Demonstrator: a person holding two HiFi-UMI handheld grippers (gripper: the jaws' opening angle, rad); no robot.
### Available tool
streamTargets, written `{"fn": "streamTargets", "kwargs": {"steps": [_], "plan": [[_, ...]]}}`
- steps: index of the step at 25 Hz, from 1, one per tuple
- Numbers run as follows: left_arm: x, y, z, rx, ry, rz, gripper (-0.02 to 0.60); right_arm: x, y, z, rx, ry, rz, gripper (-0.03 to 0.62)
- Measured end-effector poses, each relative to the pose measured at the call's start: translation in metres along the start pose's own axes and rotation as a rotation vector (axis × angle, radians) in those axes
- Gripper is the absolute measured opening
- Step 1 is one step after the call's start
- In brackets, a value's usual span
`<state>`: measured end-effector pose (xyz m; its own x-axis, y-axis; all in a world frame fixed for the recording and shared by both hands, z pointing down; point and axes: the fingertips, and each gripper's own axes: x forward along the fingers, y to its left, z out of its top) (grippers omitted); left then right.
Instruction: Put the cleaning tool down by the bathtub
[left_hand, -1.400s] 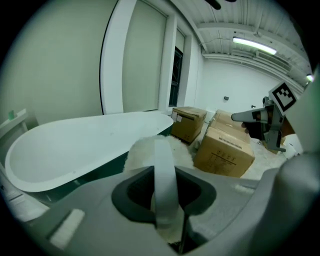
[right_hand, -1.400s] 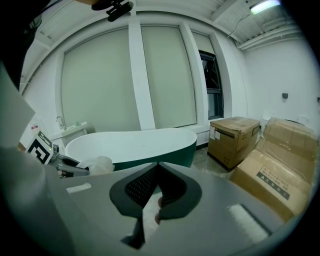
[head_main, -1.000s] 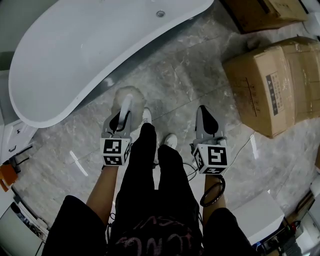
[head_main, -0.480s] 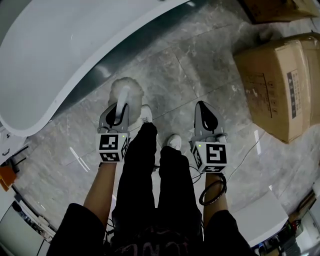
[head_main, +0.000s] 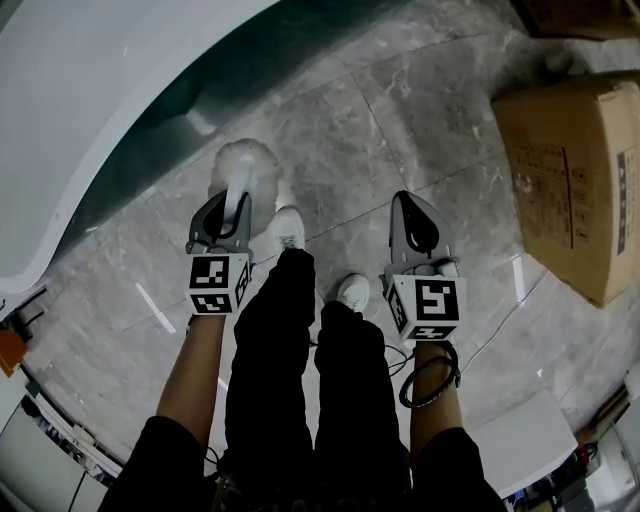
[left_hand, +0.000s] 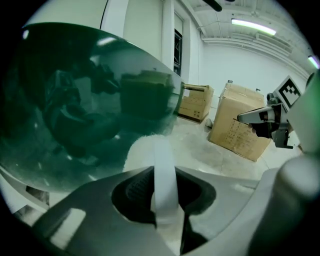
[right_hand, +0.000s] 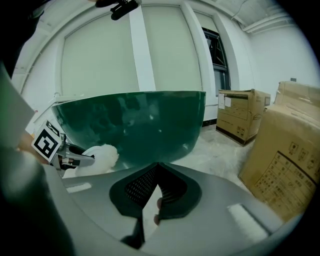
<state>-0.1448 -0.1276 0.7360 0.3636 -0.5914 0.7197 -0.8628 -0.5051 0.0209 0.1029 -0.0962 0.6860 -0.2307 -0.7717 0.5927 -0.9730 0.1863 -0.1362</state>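
A person stands on a grey marble floor (head_main: 400, 110), looking down at two hand-held grippers. The left gripper (head_main: 232, 205) is clamped on the white handle of the cleaning tool (head_main: 243, 170), a stick ending in a fluffy white head. The head points away from the person, toward the bathtub (head_main: 80, 100), which curves across the far left. Its inside is white and its outer wall is dark green. The fluffy head sits close to the foot of that wall, but no view shows whether it touches the floor. The right gripper (head_main: 408, 200) is held level with the left one, well apart from it on the right, its jaws together with nothing between them.

The step in hand appears to be the set-down itself, not yet finished, since the tool is gripped. The next move probably calls for lowering the head onto the floor beside the tub wall, then opening the jaws so the handle comes free without tipping.

A large cardboard box (head_main: 570, 170) stands at the far right, clear of the drop spot. The person's own white shoes (head_main: 290, 230) are just near of the tool head and could get in its way.
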Motion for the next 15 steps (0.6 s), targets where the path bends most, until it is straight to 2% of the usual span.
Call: {"fn": "streamTargets", "kwargs": {"steps": [15], "plan": [[0.104, 0.027, -0.072, 0.037, -0.01, 0.011, 0.087, 0.098, -0.009, -0.087, -0.022, 0.018, 0.053, 0.015]]}}
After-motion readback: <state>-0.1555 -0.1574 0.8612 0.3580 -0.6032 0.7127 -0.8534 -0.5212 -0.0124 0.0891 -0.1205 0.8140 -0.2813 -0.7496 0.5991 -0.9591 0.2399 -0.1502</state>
